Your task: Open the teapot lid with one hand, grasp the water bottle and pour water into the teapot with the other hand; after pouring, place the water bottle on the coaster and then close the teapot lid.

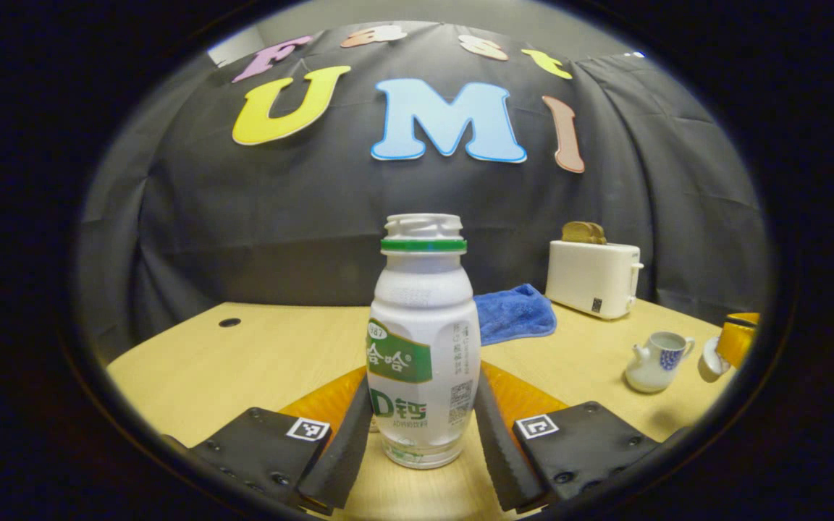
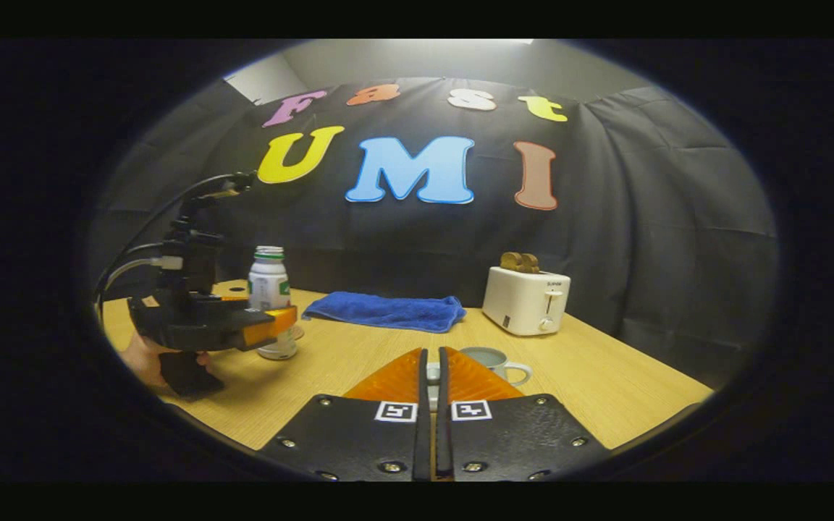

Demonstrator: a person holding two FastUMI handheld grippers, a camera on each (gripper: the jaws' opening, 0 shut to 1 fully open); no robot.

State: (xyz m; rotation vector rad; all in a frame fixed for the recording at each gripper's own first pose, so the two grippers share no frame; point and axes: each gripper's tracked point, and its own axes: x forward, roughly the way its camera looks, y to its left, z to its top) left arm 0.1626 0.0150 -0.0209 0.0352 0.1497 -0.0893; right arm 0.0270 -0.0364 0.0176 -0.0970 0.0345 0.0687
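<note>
teapot [image 2: 493, 360] half hidden behind jaws.

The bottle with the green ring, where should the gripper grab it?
Grab the white plastic water bottle with the green neck ring around its wide, straight middle, coming in level from the front. It stands upright on the wooden table, and the left gripper already has a finger on each side, low down. The narrow neck would slip more easily.
</note>
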